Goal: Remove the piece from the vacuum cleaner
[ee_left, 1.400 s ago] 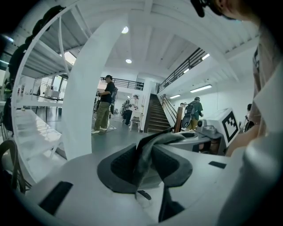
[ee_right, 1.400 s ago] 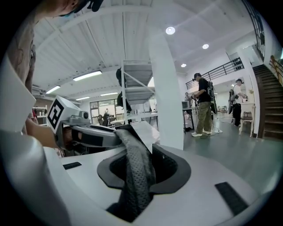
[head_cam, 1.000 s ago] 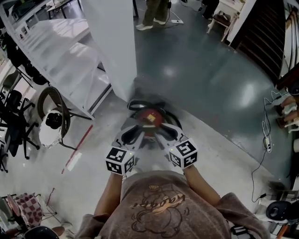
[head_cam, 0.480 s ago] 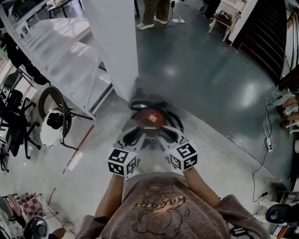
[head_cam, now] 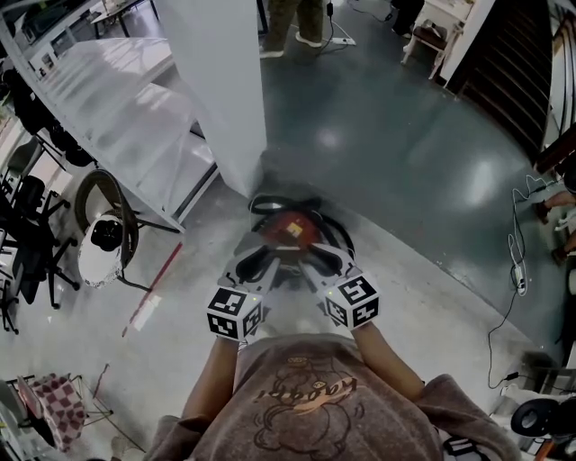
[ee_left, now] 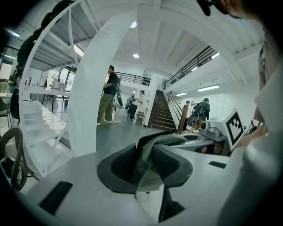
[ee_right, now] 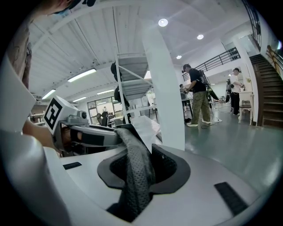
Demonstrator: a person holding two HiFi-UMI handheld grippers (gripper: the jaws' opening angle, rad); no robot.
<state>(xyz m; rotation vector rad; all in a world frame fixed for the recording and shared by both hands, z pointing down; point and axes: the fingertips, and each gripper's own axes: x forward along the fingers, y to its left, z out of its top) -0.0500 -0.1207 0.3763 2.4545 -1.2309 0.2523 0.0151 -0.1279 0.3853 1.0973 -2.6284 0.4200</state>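
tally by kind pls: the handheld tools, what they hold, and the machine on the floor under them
grippers: 2, left gripper and right gripper
mesh piece: 1, clamped by both
vacuum cleaner: 1
total: 4

The red vacuum cleaner (head_cam: 290, 230) is blurred, its near side hidden. The far person (head_cam: 290, 16) is cut off above the legs. The grey mesh piece (ee_right: 135, 176) runs out of sight below.

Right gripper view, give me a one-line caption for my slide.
The right gripper pinches a grey mesh strip whose far end the left gripper holds, white pillar and standing people behind.
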